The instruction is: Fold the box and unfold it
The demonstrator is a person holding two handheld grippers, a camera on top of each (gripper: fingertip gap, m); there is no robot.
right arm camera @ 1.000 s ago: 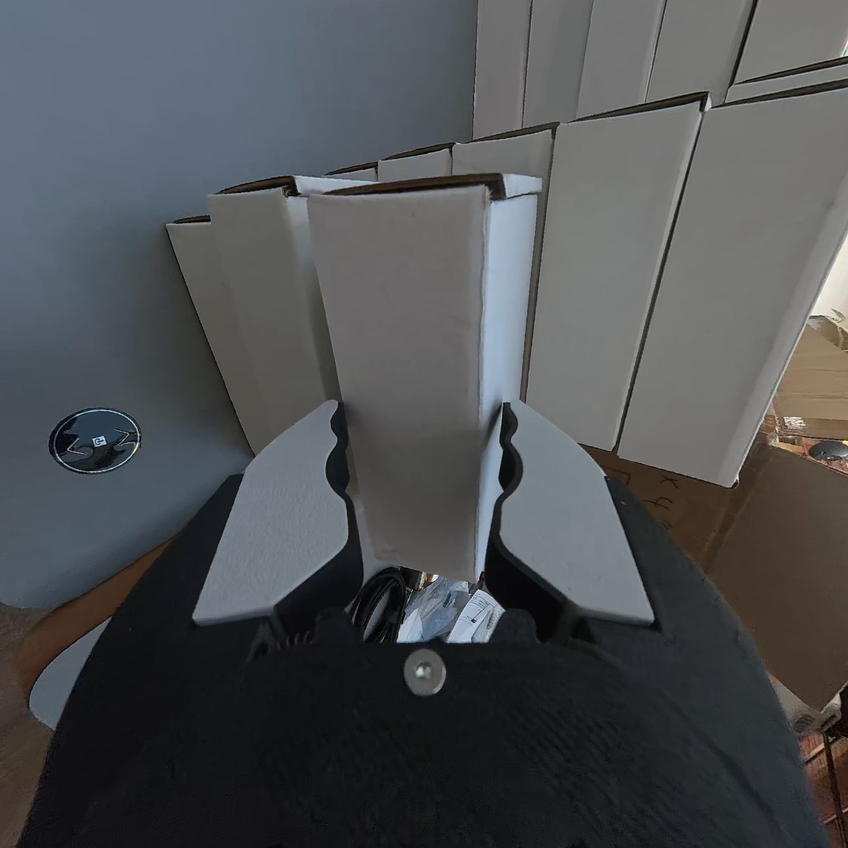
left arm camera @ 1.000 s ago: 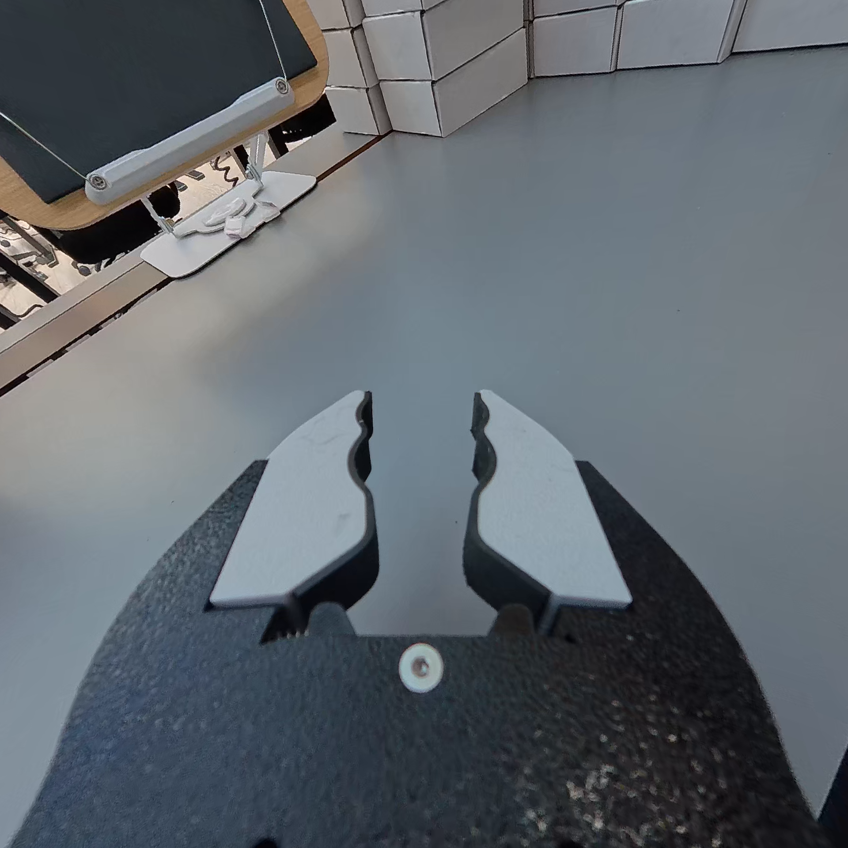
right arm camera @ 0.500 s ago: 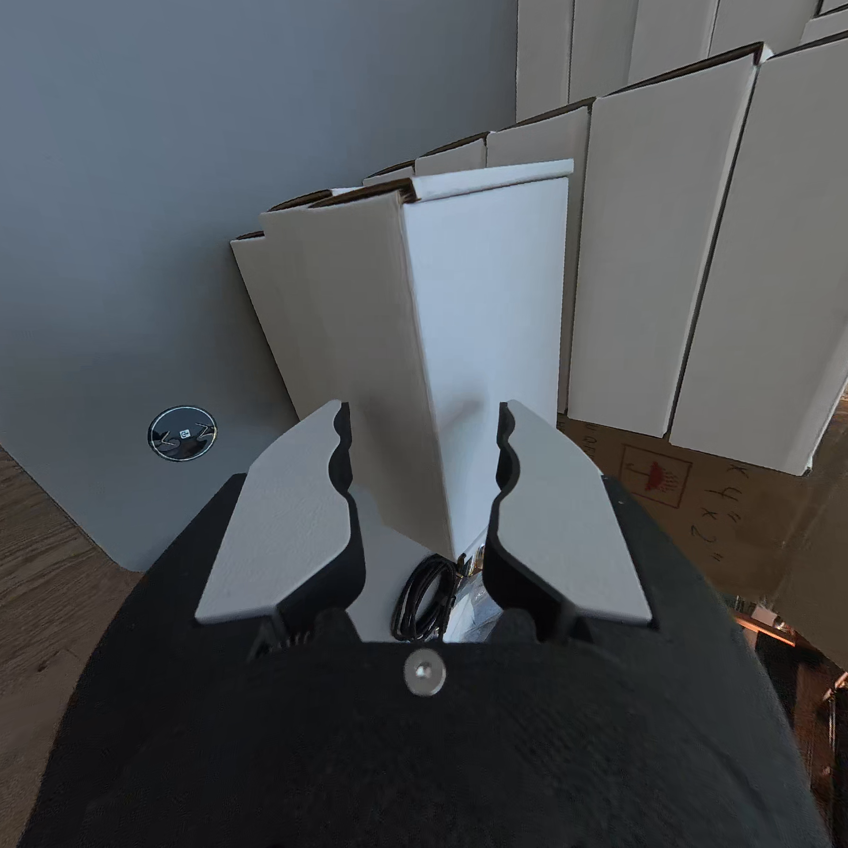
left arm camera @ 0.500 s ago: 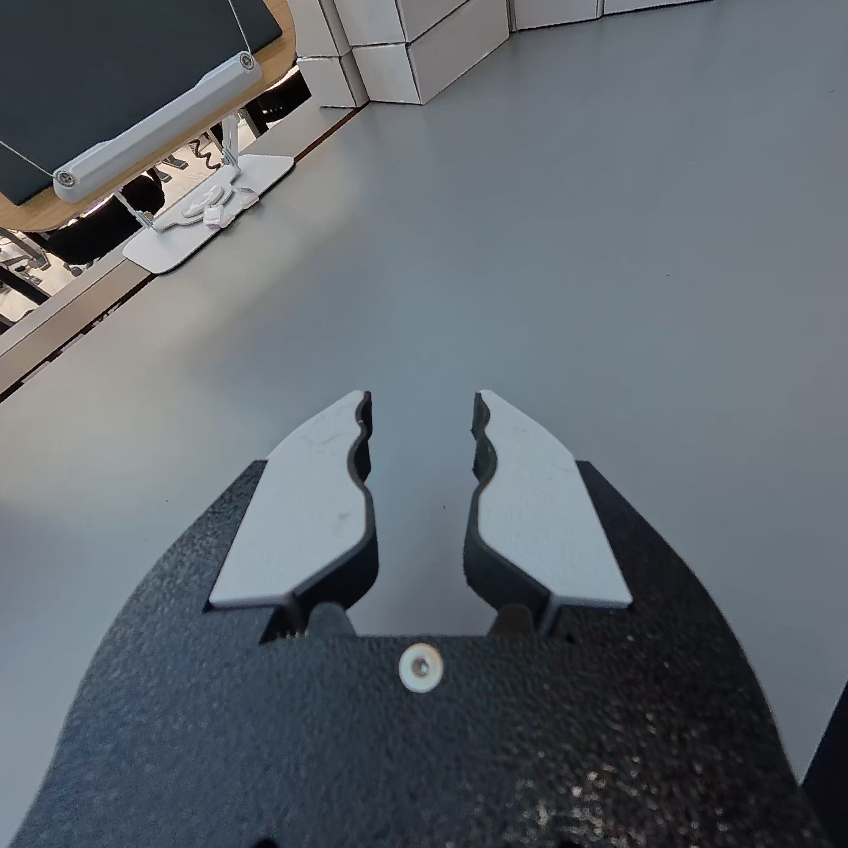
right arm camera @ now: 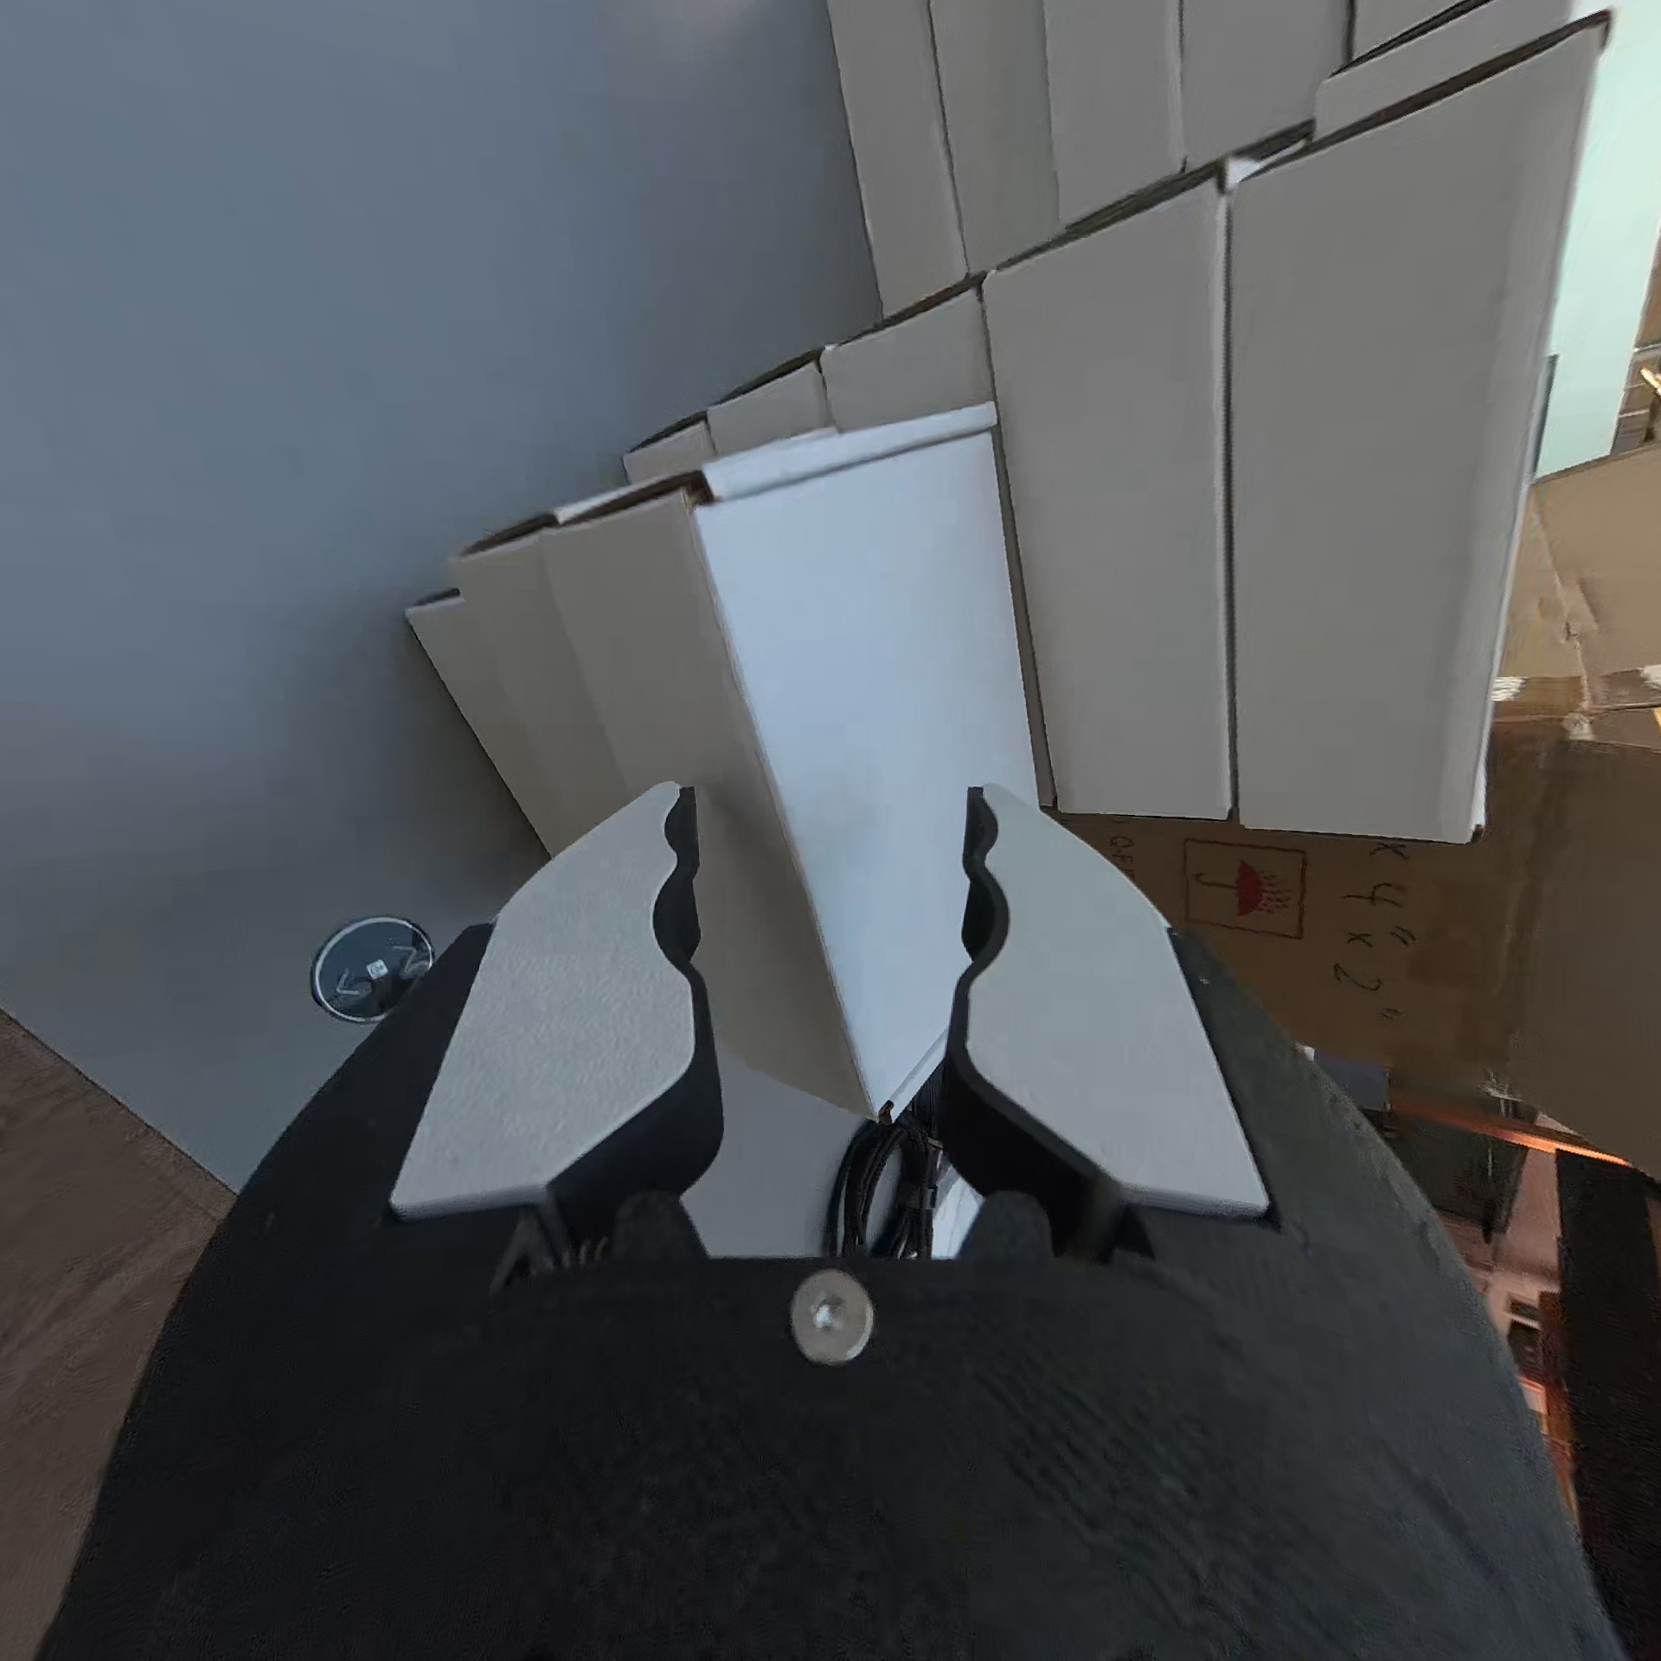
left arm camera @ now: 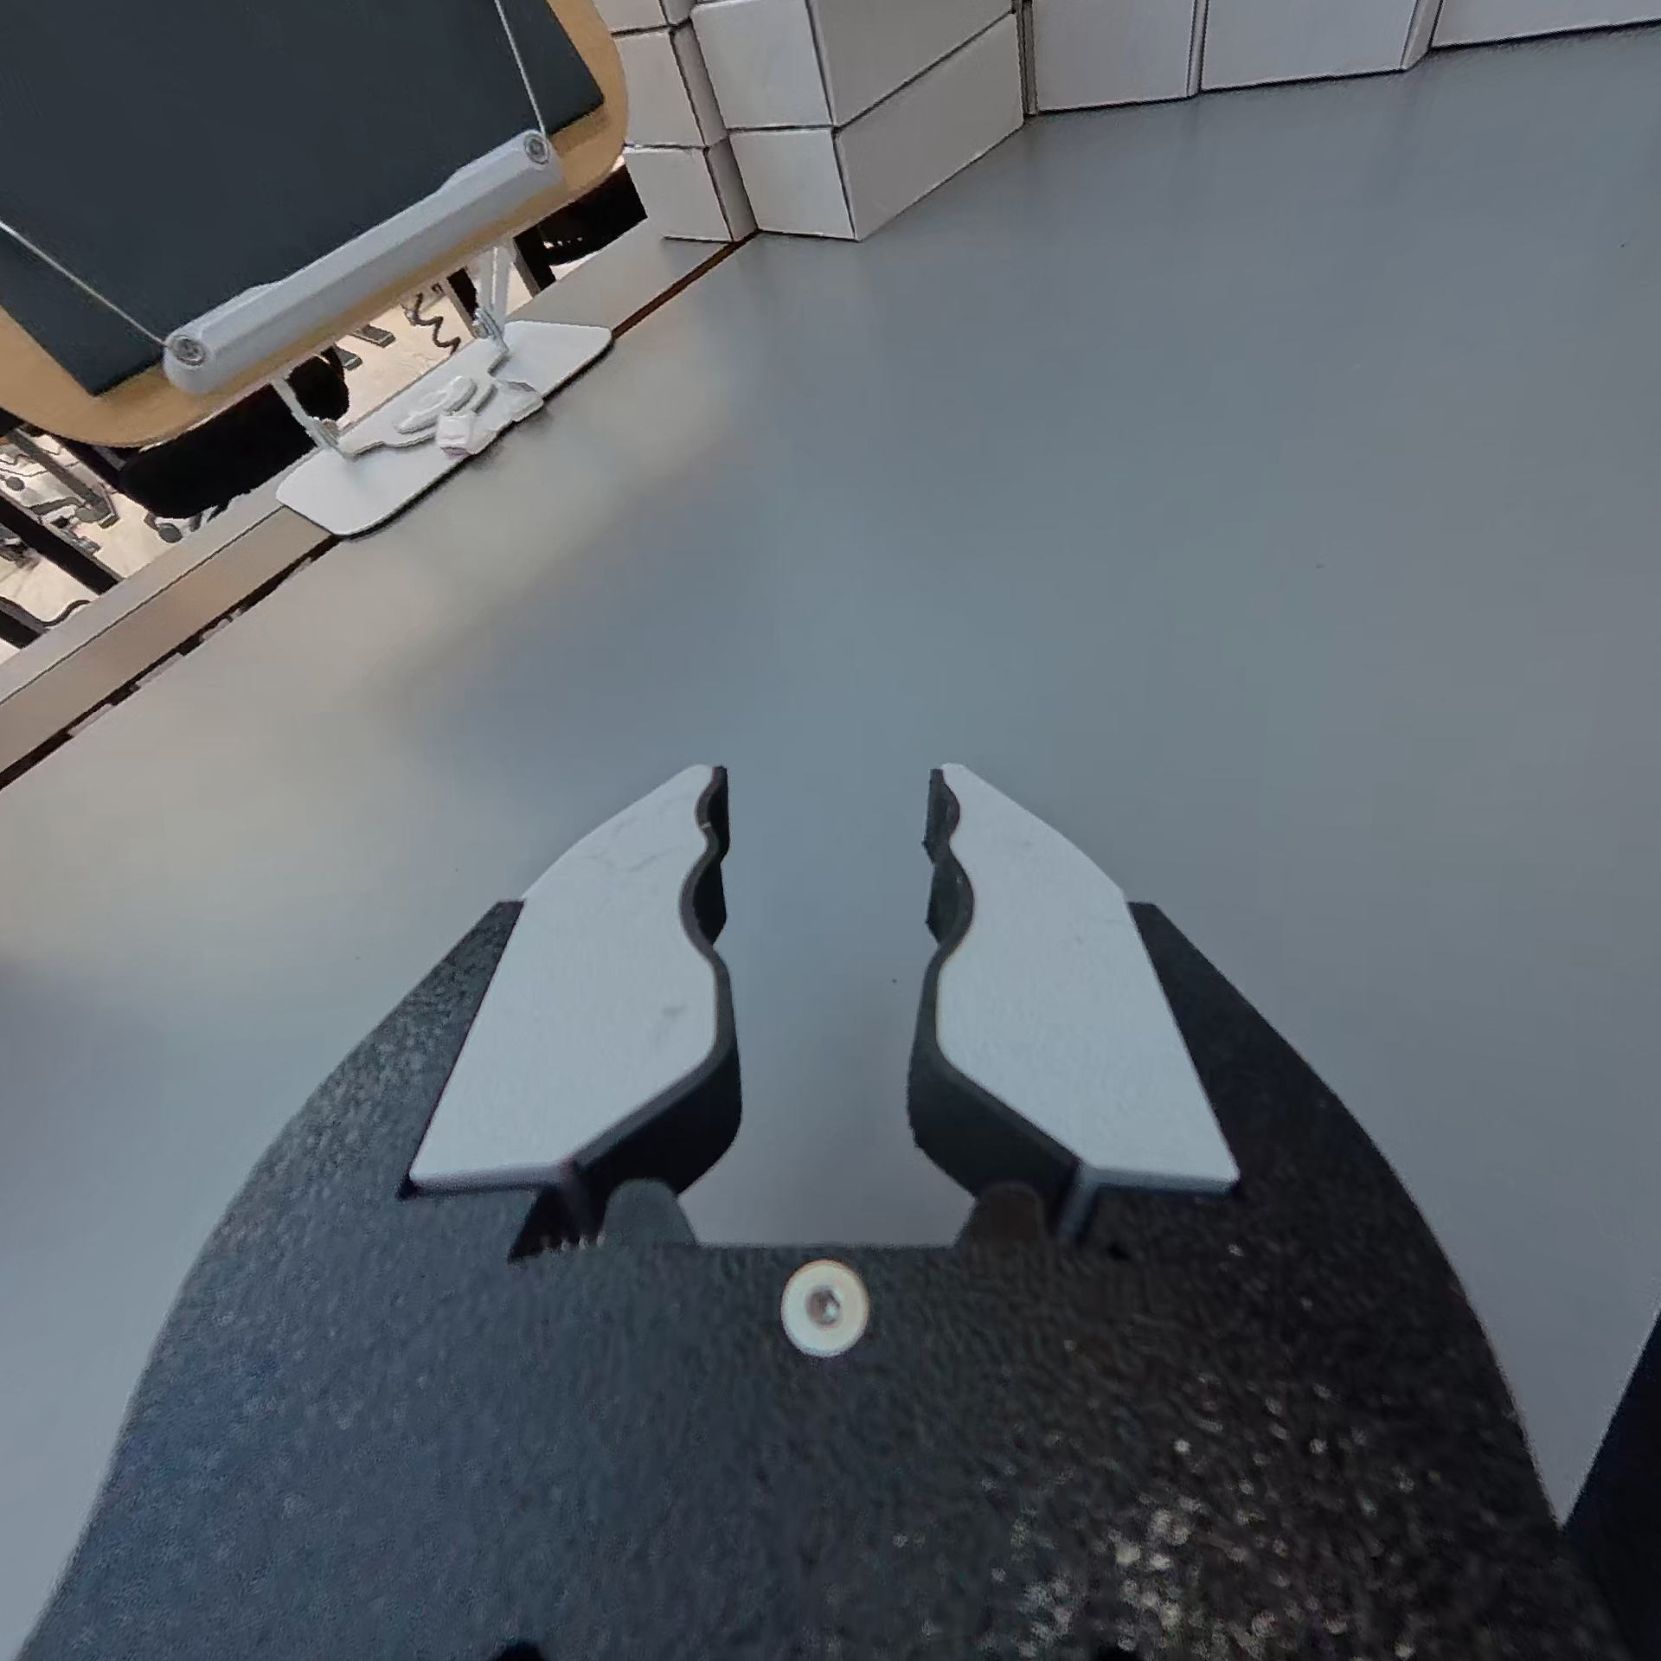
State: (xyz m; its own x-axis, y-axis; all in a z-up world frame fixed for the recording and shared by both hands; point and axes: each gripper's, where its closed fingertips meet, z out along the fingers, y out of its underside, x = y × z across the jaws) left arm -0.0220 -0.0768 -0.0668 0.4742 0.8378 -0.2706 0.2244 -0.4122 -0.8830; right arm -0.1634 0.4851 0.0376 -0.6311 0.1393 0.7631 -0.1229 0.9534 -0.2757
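In the right wrist view a long white cardboard box [right arm camera: 863, 719] sits between the fingers of my right gripper [right arm camera: 827, 809]. The gripper is shut on its near end, and the box is drawn out towards me from a row of like boxes [right arm camera: 1123, 539]. One corner edge of the box faces me, with a shaded face on the left and a bright white face on the right. My left gripper [left arm camera: 827, 791] is open and empty, hovering over the bare grey table [left arm camera: 1168, 449].
White boxes [left arm camera: 845, 144] are stacked at the table's far edge. A dark screen on a stand [left arm camera: 359, 252] stands at far left. A brown carton [right arm camera: 1348, 944], a black cable [right arm camera: 881, 1186] and a round table grommet [right arm camera: 373, 980] lie near the right gripper.
The right gripper has drawn back from the row with the box in it, and the box now shows its white side face. The left gripper tilted down, then back up.
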